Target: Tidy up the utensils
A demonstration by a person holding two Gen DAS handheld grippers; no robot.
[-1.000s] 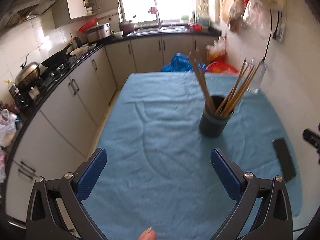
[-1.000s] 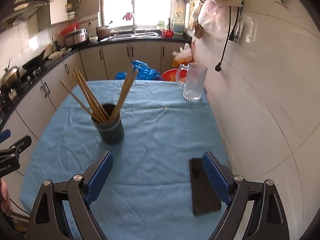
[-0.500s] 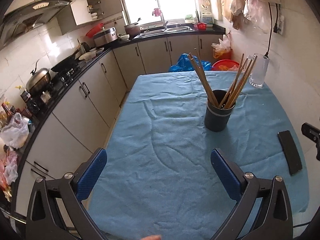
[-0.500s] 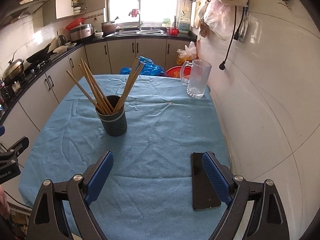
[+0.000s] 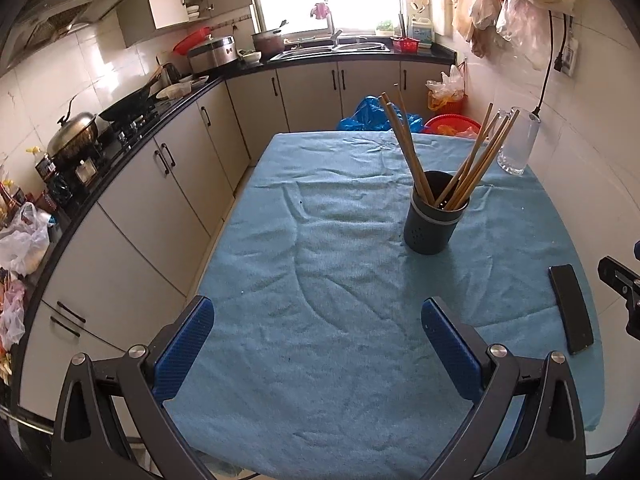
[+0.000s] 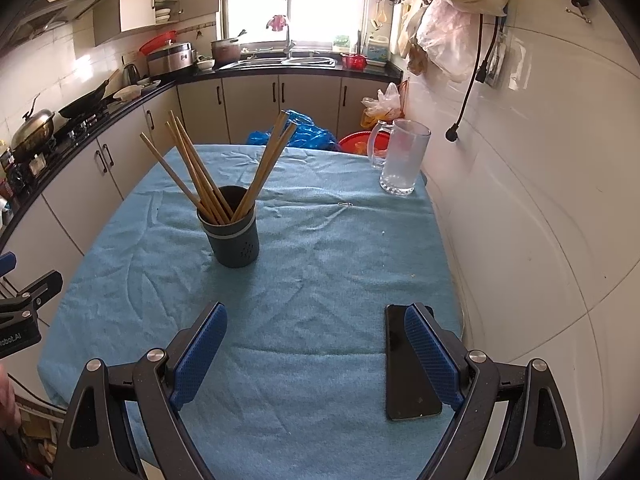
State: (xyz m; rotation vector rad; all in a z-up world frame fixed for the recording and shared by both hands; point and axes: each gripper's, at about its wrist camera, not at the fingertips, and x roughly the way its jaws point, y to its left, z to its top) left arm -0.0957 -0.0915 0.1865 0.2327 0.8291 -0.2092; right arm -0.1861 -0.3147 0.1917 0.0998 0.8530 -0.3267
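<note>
Left wrist view: the left gripper (image 5: pixel 318 322) stands with its two blue-padded fingers (image 5: pixel 184 340) spread wide and nothing between them, above the near part of a table covered by a blue cloth (image 5: pixel 320 264). A dark cup (image 5: pixel 434 216) stands upright on the cloth ahead of the gripper and to the right of its midline, well apart from both pads. Wooden chopsticks (image 5: pixel 408 152) lean out of the cup in two fans, one to the left and one to the right. A black phone (image 5: pixel 570 308) lies flat near the right edge of the cloth, and a clear glass mug (image 5: pixel 518 144) stands at the far right corner. Part of the right gripper shows at the right border of this view.

Right wrist view: the right gripper (image 6: pixel 316 334) is likewise spread wide and empty, over the near part of the same cloth (image 6: pixel 312 280). The cup (image 6: pixel 232 228) with its chopsticks (image 6: pixel 196 164) stands ahead and to the left of the gripper's midline, beyond the left pad and clear of it. The phone (image 6: pixel 404 368) lies just beside the right pad, which partly covers it in this view; whether they touch cannot be told. The glass mug (image 6: pixel 402 156) stands far ahead on the right, near the white wall. A kitchen counter (image 6: pixel 120 104) runs along the left side.
</note>
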